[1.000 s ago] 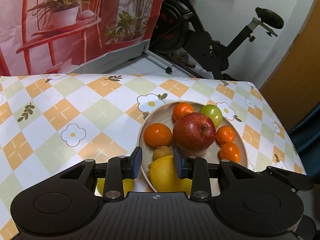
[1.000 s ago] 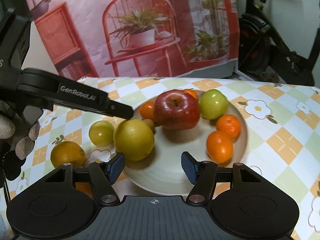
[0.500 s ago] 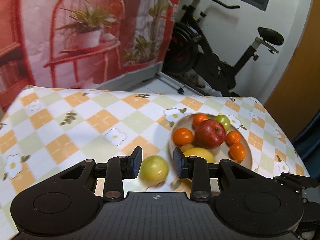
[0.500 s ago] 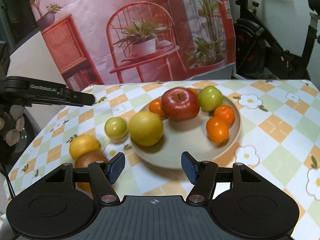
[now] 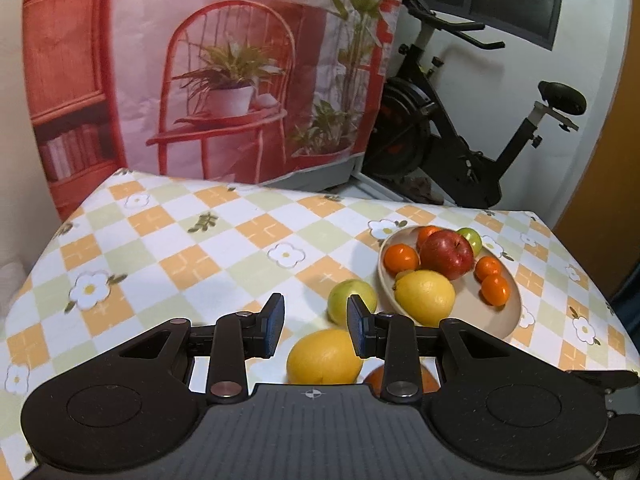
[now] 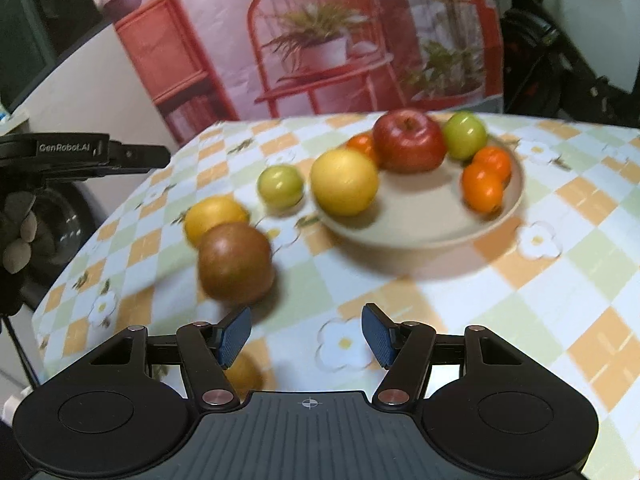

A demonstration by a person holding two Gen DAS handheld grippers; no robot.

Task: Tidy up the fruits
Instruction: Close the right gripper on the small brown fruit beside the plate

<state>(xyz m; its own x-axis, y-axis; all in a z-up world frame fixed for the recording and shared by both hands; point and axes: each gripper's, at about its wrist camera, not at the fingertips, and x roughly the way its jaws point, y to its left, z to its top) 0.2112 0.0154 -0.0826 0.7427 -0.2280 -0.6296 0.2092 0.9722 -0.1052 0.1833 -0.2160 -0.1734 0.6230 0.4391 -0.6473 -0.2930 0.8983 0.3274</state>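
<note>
Now both grippers' jaws spread, empty; plate [image 5: 514, 312] w/ red apple [image 5: 447, 254] nearby.

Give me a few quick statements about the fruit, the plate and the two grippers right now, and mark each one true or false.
1. The red apple lies on the plate. True.
2. The small green fruit beside the plate is on the plate too. False: it sits on the tablecloth, just off the rim.
3. The left gripper is clamped on a yellow fruit. False: its jaws stand apart with nothing between them; the yellow fruit on the cloth lies below them.
4. The right gripper holds nothing. True.
5. The brownish fruit lies on the tablecloth, off the plate. True.
6. The plate holds only oranges. False: it also holds the red apple, a green fruit and a large yellow fruit.
</note>
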